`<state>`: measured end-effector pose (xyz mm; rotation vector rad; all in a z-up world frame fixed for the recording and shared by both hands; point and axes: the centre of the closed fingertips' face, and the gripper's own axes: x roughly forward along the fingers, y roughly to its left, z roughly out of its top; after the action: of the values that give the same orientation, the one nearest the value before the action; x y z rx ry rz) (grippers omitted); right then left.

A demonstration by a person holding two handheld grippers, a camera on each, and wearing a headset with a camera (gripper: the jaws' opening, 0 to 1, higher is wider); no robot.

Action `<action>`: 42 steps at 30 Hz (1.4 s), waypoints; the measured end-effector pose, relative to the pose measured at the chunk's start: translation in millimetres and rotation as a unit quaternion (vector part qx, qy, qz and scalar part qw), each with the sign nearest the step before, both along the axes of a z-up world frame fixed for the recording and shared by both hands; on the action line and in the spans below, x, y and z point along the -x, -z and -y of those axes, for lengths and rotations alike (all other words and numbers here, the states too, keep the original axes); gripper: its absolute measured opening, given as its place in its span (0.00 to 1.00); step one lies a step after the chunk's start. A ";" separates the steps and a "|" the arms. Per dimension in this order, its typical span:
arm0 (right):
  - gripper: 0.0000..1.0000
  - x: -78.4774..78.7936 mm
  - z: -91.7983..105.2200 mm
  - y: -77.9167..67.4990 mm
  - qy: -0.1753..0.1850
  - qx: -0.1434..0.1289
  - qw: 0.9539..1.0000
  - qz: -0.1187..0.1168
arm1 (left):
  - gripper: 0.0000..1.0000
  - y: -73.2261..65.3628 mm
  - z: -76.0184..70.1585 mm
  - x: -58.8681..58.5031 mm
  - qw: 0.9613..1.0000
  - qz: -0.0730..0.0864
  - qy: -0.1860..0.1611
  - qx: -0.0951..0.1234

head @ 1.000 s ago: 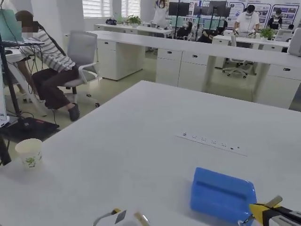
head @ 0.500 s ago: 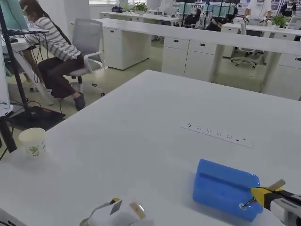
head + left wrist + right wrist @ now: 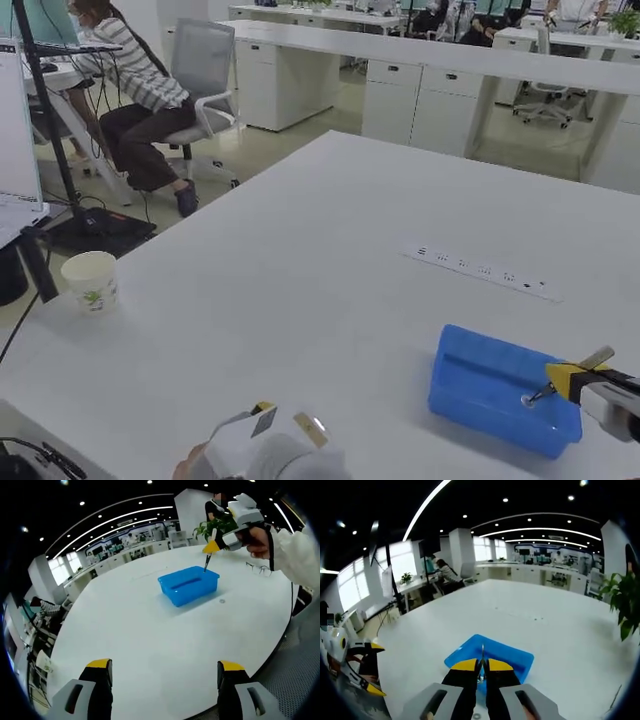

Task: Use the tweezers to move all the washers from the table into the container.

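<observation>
1. The container [image 3: 485, 372] is a blue, shallow, open-topped rectangle that sits flat on the white counter [image 3: 300, 280].
2. The tweezers [image 3: 205, 562] are thin metal, clamped in the closed jaws of the right tool [image 3: 481, 666], with their tips pointing down over the container.
3. One washer [image 3: 222, 600], a small ring, lies flat on the counter just beside the container.

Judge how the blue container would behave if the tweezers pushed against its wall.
The blue container looks like thin plastic, so it is probably light. Being low and wide on the smooth table, it would likely slide rather than tip.
</observation>
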<state>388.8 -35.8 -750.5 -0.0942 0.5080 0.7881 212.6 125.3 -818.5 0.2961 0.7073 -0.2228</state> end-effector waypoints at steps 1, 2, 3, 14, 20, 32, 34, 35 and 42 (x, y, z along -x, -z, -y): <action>0.01 -1.1 0.1 2.9 0.001 0.003 1.000 -0.002 | 0.88 0.0 0.3 0.1 1.000 0.000 0.001 0.001; 0.01 -2.7 0.4 7.0 0.001 0.008 1.000 -0.005 | 0.88 0.6 0.5 0.3 1.000 -0.002 0.001 0.000; 0.01 -3.7 0.4 9.1 0.002 0.010 1.000 -0.006 | 0.88 1.0 0.4 0.4 1.000 -0.003 0.002 0.000; 0.02 -14.7 -1.0 37.2 0.007 0.028 0.999 -0.026 | 0.89 -5.2 5.0 -1.7 1.000 0.011 0.007 0.014; 0.02 -17.3 -0.3 49.3 0.009 0.038 0.999 -0.033 | 0.89 -3.6 5.0 -1.2 1.000 0.006 0.007 0.015; 0.02 -22.3 -6.1 58.2 0.005 0.049 0.998 -0.033 | 0.89 -1.6 4.8 -0.5 1.000 0.000 0.006 0.014; 0.02 -22.6 -5.7 59.2 0.004 0.053 0.998 -0.030 | 0.89 -1.2 4.6 -0.5 1.000 0.000 0.006 0.015; 0.02 -22.5 -5.9 59.5 0.003 0.053 0.998 -0.030 | 0.89 -1.1 4.6 -0.5 1.000 -0.001 0.006 0.015; 0.02 -21.5 -9.7 64.6 -0.004 0.057 0.998 -0.032 | 0.88 0.6 5.4 -0.2 1.000 -0.004 0.009 0.012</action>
<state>410.3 -26.2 -815.1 -0.1777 0.6142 0.7723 212.8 119.9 -819.1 0.2798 0.7099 -0.2498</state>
